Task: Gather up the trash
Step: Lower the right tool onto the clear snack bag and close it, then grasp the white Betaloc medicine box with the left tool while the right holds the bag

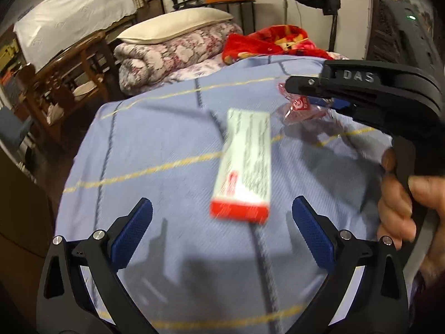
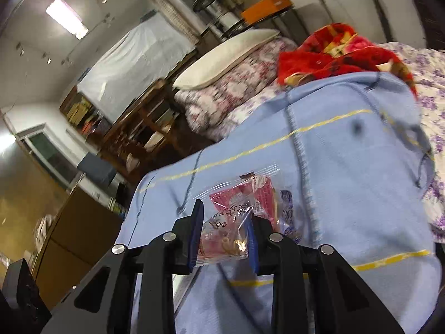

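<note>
A white and red carton box (image 1: 244,167) lies on the blue checked blanket (image 1: 155,144), just ahead of my left gripper (image 1: 222,211), which is open and empty with its blue pads on either side of the box's near end. My right gripper (image 2: 225,220) is shut on a clear and red snack wrapper (image 2: 244,208) and holds it above the blanket (image 2: 347,167). In the left wrist view the right gripper (image 1: 294,86) comes in from the right with the wrapper (image 1: 299,107) in its jaws.
A folded floral quilt (image 1: 178,53) with a cream pillow (image 1: 178,23) and a red blanket (image 1: 275,41) lie at the far end of the bed. Wooden chairs and a table (image 1: 64,78) stand to the left. A brown cardboard box (image 2: 80,236) sits by the bed's left side.
</note>
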